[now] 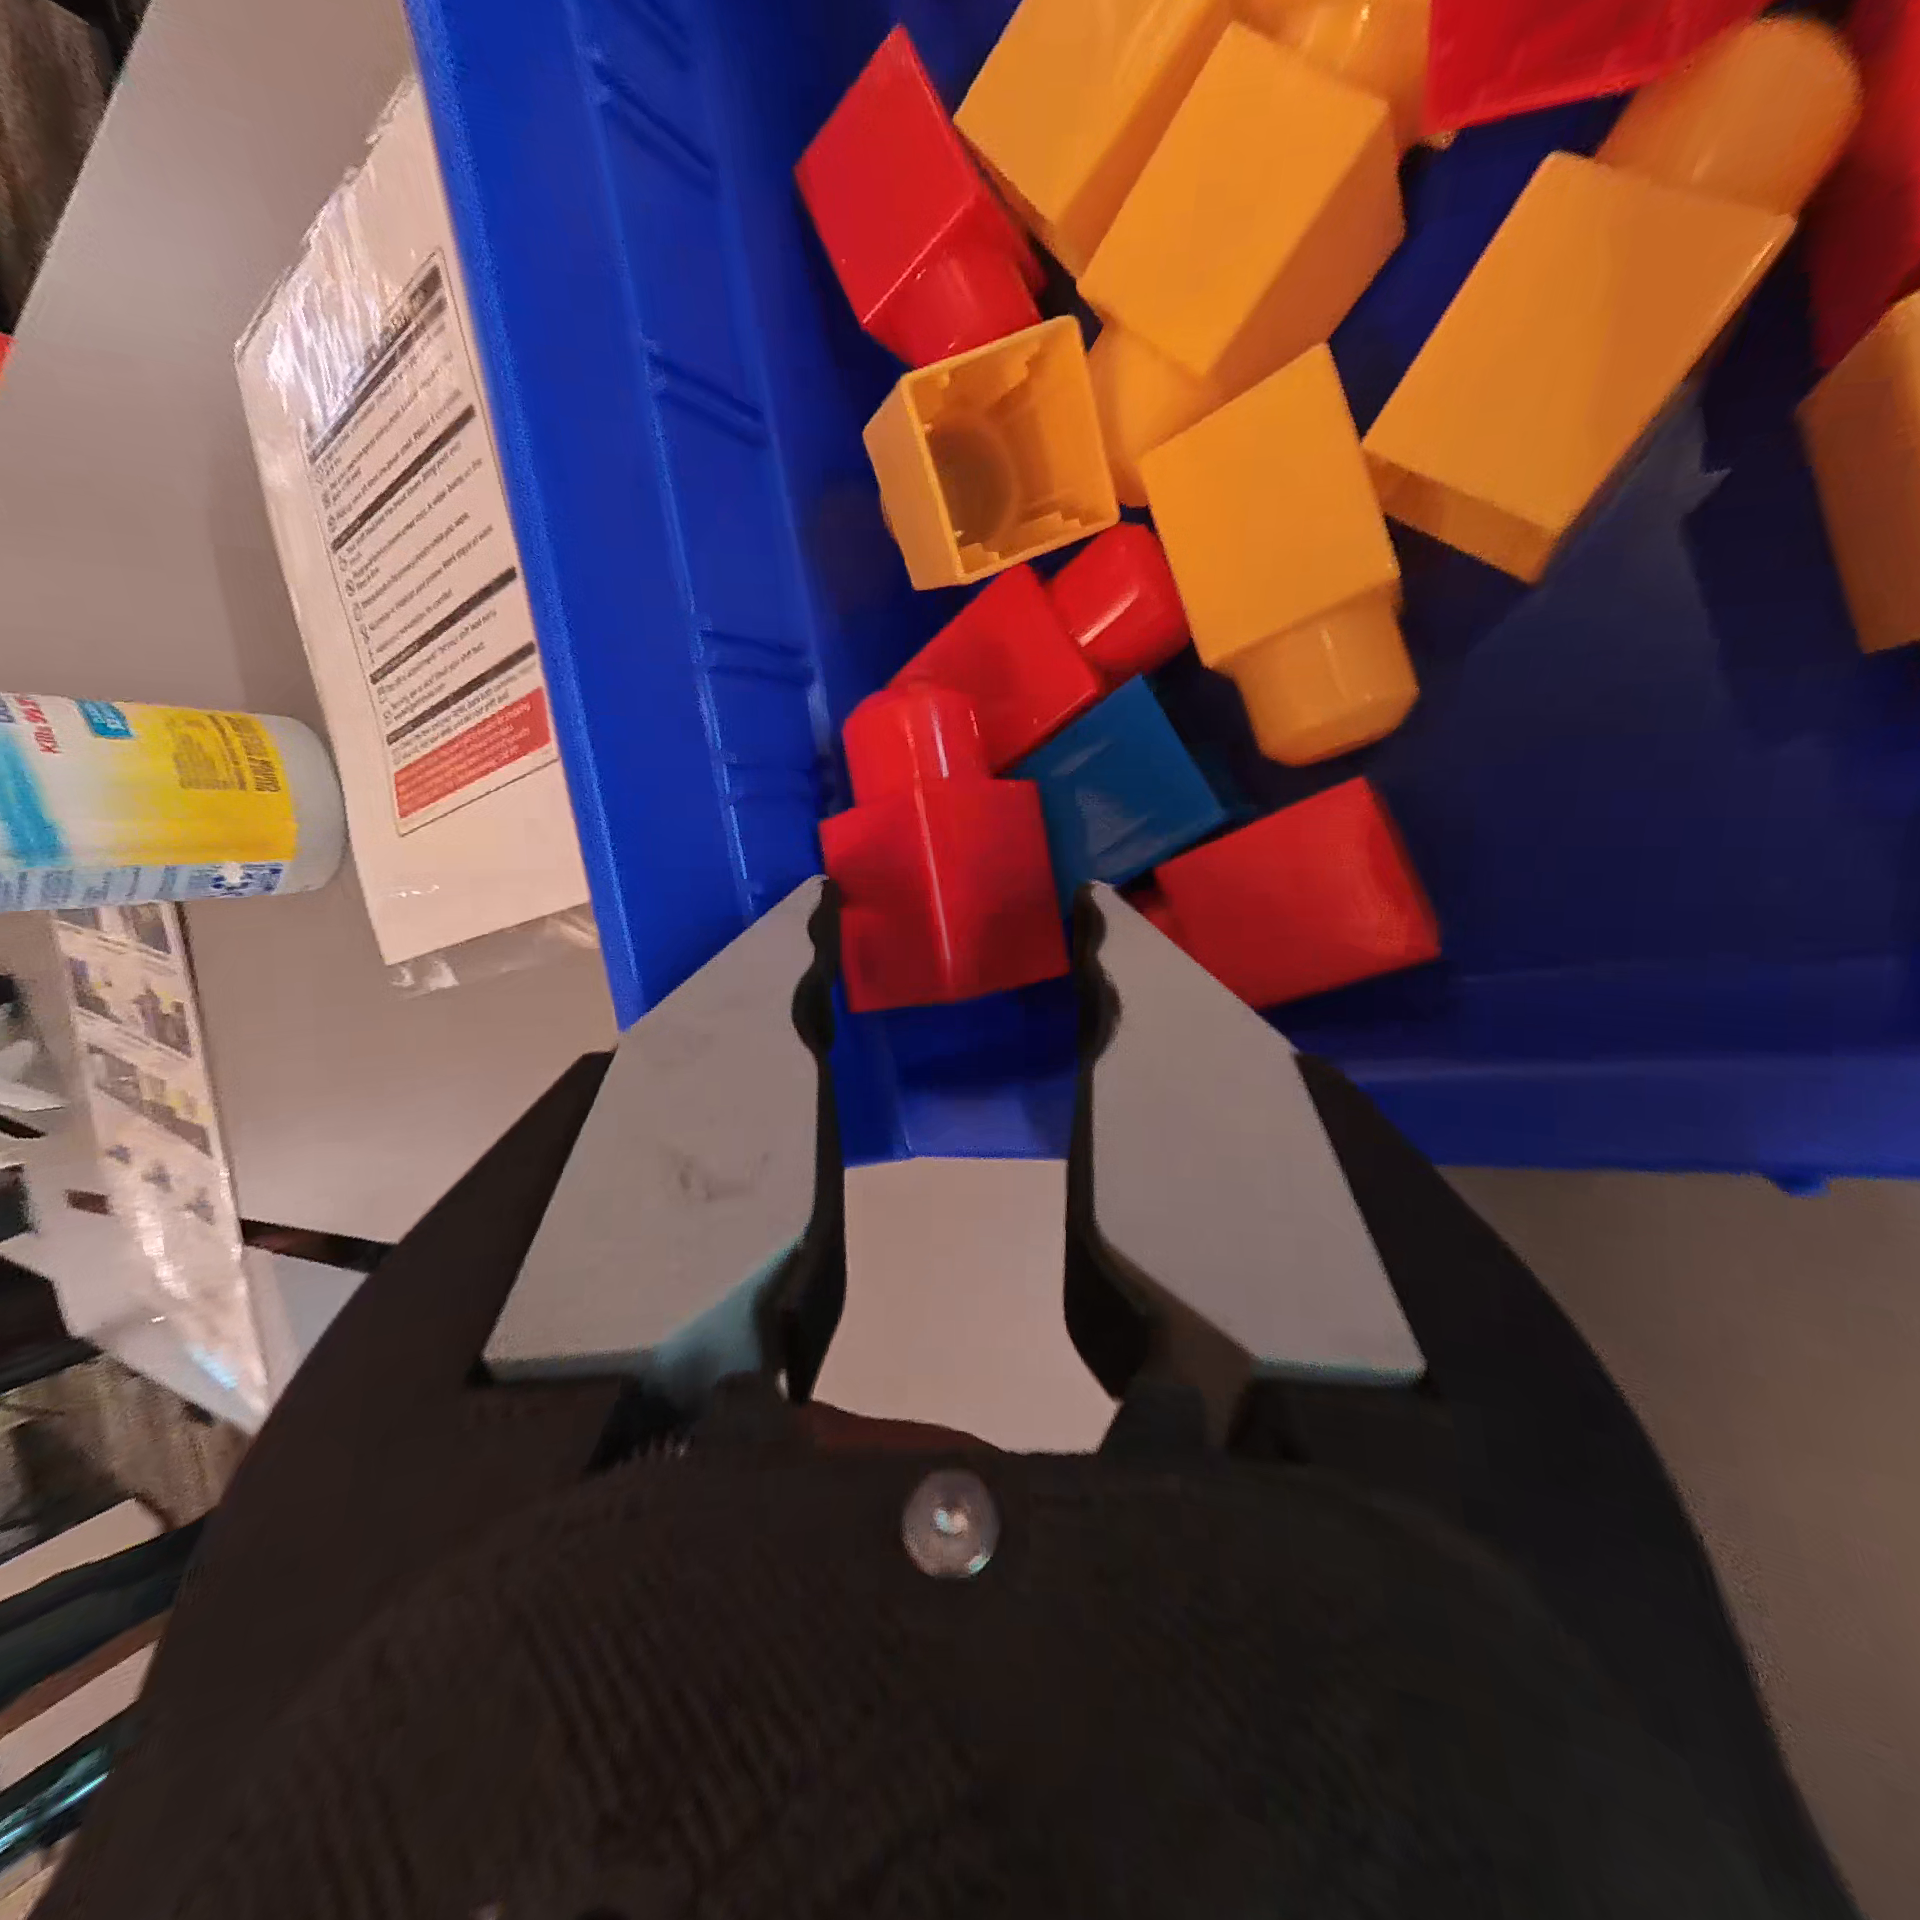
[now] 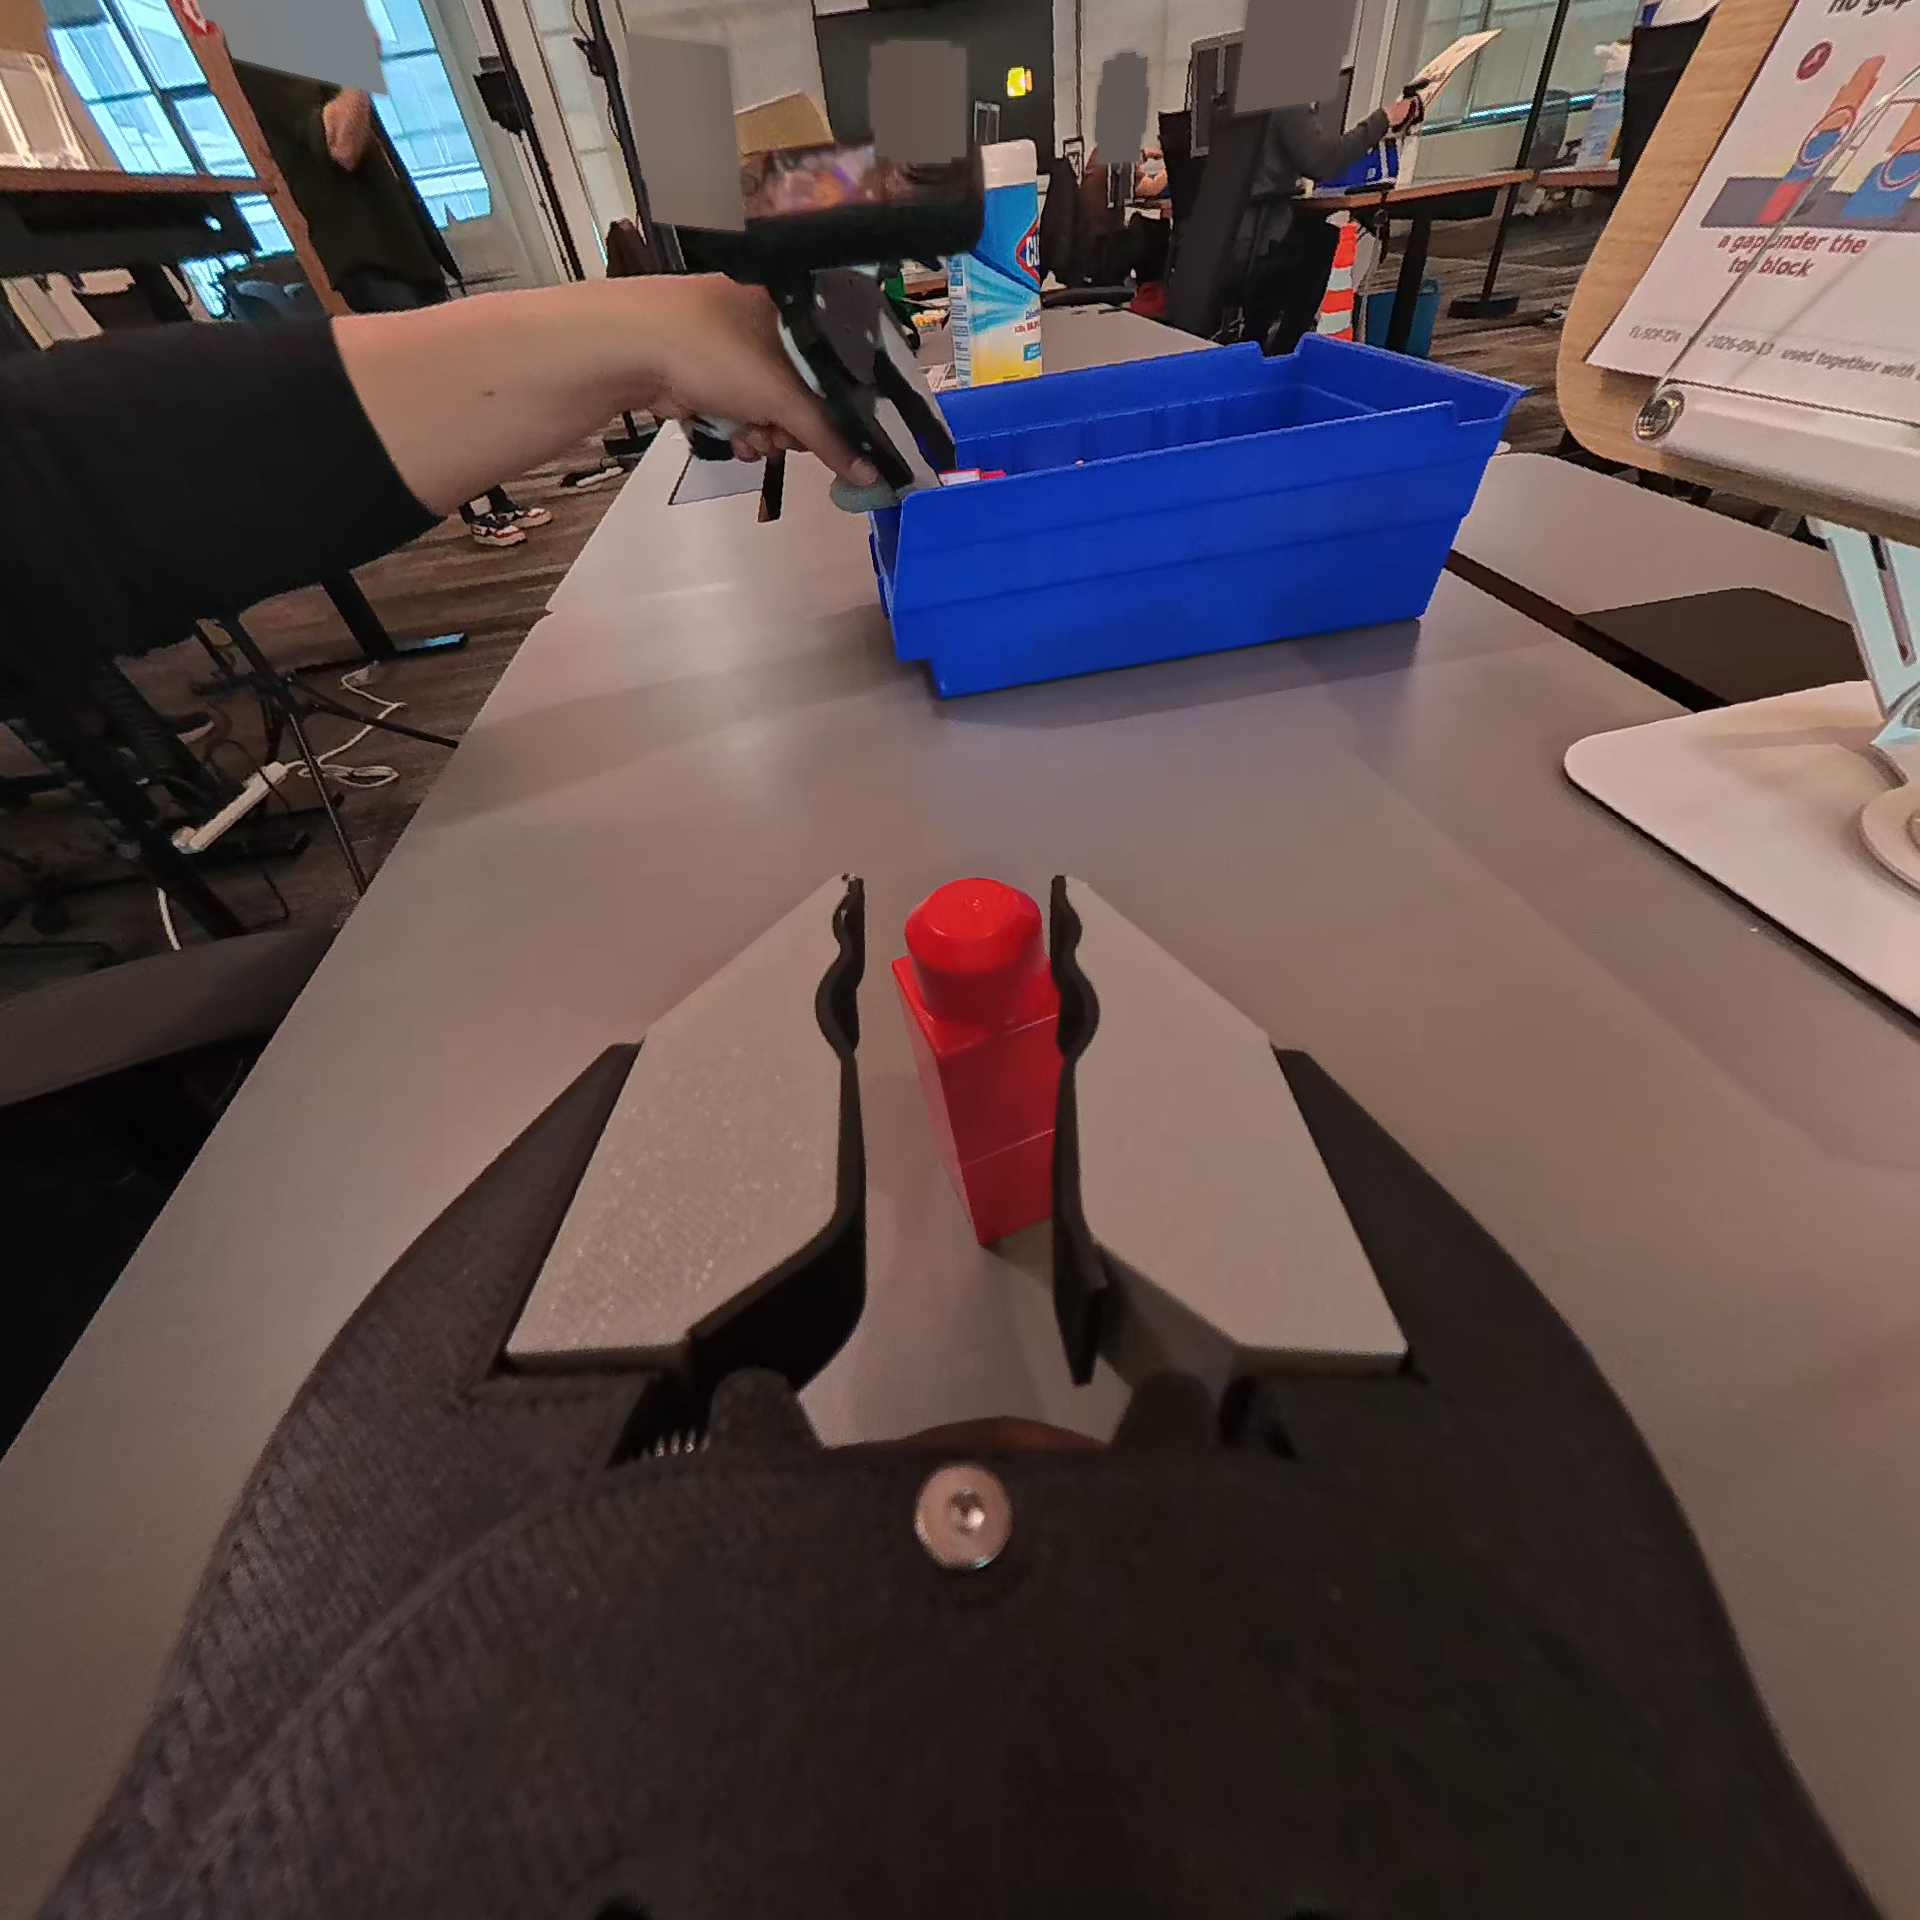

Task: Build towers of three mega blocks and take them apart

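Observation:
My left gripper [image 1: 956,904] reaches into a blue bin [image 1: 665,520] holding several red, yellow and blue mega blocks. A red block [image 1: 945,883] lies between its pads. The left pad touches it, but a slim gap shows at the right pad, so the gripper is open. In the right wrist view a person's hand holds this gripper [image 2: 904,447] at the near left corner of the bin [image 2: 1143,561]. My right gripper [image 2: 956,914] is open around a stack of two red blocks [image 2: 987,1070] standing on the grey table [image 2: 727,790]. The right pad is against the stack and the left pad stands apart from it.
A wipes canister [image 1: 156,800] and a laminated sheet [image 1: 416,582] lie left of the bin. A stand with an instruction sheet [image 2: 1766,208] and its white base [image 2: 1745,810] are on the right of the table. People stand in the background. The tips of one gripper are about 45 centimetres away from the tips of the other.

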The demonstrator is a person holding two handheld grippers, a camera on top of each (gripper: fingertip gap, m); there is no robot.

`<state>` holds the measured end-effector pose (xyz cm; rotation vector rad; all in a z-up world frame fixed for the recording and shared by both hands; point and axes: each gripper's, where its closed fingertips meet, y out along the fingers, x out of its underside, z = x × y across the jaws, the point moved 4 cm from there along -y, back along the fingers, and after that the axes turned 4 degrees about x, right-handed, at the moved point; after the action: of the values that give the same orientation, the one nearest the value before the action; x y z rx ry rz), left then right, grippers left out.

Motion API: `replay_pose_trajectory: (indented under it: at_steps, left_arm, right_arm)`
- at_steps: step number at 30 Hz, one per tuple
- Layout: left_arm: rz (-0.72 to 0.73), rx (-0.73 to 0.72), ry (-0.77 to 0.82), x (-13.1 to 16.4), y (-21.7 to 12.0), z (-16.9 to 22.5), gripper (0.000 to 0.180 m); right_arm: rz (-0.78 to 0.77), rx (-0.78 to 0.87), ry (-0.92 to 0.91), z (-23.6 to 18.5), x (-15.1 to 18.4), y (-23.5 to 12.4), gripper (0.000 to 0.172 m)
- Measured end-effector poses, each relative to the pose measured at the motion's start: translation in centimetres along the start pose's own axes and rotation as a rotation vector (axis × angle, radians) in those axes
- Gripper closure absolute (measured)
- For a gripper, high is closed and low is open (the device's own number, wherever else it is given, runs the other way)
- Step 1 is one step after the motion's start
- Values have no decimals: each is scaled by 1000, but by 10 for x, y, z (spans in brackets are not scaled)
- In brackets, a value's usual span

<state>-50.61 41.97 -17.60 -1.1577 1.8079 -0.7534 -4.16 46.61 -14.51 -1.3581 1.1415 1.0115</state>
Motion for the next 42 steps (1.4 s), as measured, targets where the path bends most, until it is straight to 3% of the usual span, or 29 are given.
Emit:
replay_pose_trajectory:
  at_steps: [5,9,15,18,21,25,28,33,39,42]
  left_arm:
    - [-53,-84,67,-5,8,-8,141]
    - [-61,-63,91,-6,8,-10,141]
    - [62,-50,79,-16,-17,-10,144]
    - [226,10,43,-33,-43,-4,144]
    - [508,257,-8,-59,-88,27,144]
    - [879,768,9,-84,-169,104,145]
    - [1036,1026,44,-91,-210,156,145]
    - [1159,1432,64,-95,-248,234,145]
    - [1161,1666,52,-104,-252,291,145]
    - [1162,1731,23,-110,-252,301,146]
  right_arm:
    - [8,-6,-1,-2,-3,-1,139]
    - [16,-7,-8,-3,-6,-3,139]
    - [18,-14,-3,-4,-7,-3,139]
    - [21,-11,-9,-4,-8,-3,139]
    - [35,-5,-11,-3,-11,-5,139]
    - [86,-14,9,-4,-20,-10,137]
    - [149,-42,31,-9,-31,-15,136]
    - [248,-123,78,-22,-48,-21,129]
    - [326,-225,136,-34,-58,-24,126]
    - [356,-258,138,-35,-60,-27,136]
